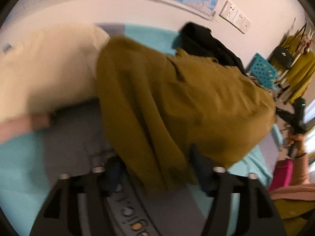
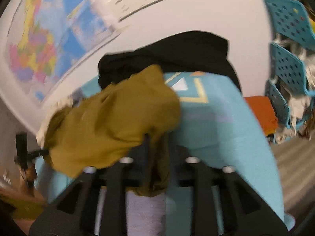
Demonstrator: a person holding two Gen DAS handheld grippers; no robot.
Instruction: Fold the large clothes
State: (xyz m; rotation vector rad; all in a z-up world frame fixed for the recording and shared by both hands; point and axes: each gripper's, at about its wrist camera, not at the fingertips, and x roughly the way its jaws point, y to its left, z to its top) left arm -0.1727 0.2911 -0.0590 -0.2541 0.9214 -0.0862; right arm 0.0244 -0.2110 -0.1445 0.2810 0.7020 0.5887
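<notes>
Right gripper [image 2: 157, 157] pinches a corner of the mustard garment [image 2: 110, 125], cloth trailing to frame's left; left gripper [image 1: 157, 177] has jaws wide around its other end — garment spans between them above the teal mat [image 2: 226, 127].

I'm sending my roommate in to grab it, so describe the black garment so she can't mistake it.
Start at the white wall with the colourful map. Against it lies a light blue mat. The black garment sits crumpled at the mat's far edge by the wall, just behind the mustard garment; it is the only black cloth in the heap.
</notes>
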